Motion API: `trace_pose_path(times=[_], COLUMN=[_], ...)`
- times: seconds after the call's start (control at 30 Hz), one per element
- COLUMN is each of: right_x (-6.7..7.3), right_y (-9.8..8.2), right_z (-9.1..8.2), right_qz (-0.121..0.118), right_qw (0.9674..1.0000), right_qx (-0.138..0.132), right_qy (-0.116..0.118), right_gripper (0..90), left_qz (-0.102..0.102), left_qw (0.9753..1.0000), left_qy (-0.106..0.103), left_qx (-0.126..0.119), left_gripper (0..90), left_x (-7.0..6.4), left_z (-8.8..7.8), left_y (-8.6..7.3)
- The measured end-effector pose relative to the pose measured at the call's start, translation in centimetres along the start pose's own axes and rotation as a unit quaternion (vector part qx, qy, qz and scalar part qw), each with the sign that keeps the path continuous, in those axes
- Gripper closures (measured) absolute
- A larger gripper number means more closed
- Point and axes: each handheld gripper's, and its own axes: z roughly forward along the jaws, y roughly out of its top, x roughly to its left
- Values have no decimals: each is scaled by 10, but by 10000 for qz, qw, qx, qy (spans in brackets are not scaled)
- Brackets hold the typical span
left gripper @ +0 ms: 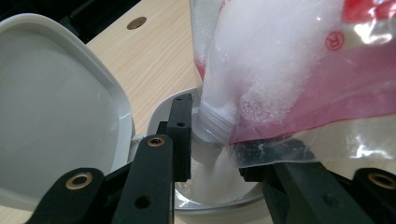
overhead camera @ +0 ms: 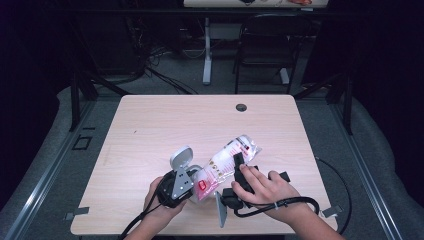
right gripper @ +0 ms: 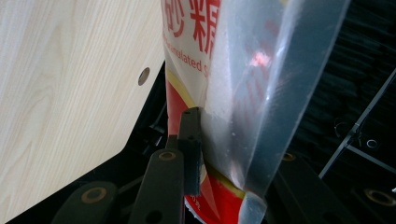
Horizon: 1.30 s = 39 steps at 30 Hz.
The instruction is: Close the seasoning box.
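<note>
Clear red-printed sugar bag (overhead camera: 225, 162) tilted spout-down, right gripper (overhead camera: 239, 167) clamped on bag, left gripper (left gripper: 212, 154) gripping white jar (left gripper: 210, 191) below spout

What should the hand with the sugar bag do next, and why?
Probably hold the tilt and keep pouring. The right claw grips the sugar bag, whose spout points down into the white container that the left claw holds. White grains are falling in, the container looks far from full, and the bag still holds plenty.
</note>
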Motion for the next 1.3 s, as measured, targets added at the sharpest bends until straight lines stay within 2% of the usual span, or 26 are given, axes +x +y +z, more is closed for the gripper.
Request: trace_pose_path(times=[0.23, 0.5, 1.17, 1.23, 1.3], right_x=[1, -1, -7, -8, -8], right_y=[0, 2, 4, 4, 3], right_z=[0, -4, -12, -11, -9], right_qz=[11, -100, -226, -285, -334], right_qw=[10000, 9996, 9992, 9990, 9984], right_qx=[-5, 2, 10, -55, -230], right_qy=[-75, -257, -342, -345, -383], right_gripper=[755, 763, 782, 786, 790], left_qz=[-14, -74, -138, -173, -149], left_qw=[10000, 10000, 9999, 9998, 9999], left_qy=[17, 24, 7, -14, -19], left_qx=[-24, -44, -92, -100, -80], left_gripper=[714, 713, 713, 713, 713], left_x=[0, 2, 3, 2, 2], left_z=[0, 0, 0, 0, 1], left_y=[0, 0, 1, 1, 1])
